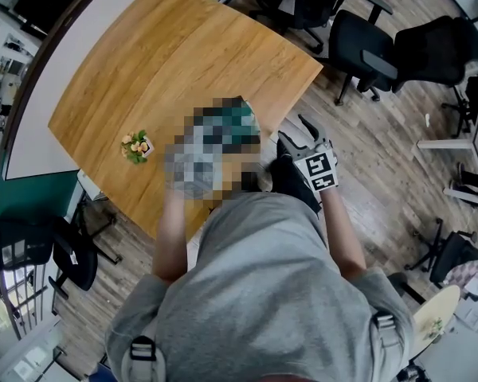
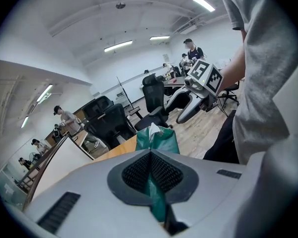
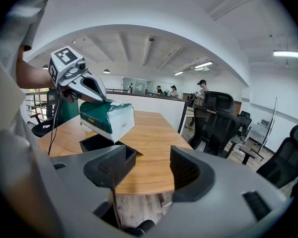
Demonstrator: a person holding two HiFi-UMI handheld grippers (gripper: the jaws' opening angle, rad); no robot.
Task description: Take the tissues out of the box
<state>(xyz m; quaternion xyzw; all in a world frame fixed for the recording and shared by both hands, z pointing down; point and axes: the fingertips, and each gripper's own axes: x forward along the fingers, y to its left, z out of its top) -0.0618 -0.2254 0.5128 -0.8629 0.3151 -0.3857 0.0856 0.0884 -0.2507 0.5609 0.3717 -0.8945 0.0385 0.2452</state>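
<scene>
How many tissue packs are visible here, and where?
1. The green tissue pack hangs pinched in the left gripper, above the open black box on the wooden table; the box's inside is partly hidden, so more may remain.

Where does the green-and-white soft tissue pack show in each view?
Head view: tissue pack at centre, mostly mosaic-covered.
Left gripper view: tissue pack lower centre, pinched by the shut left gripper.
Right gripper view: tissue pack left of centre, above the black box.
Shared landmark: the wooden table.
</scene>
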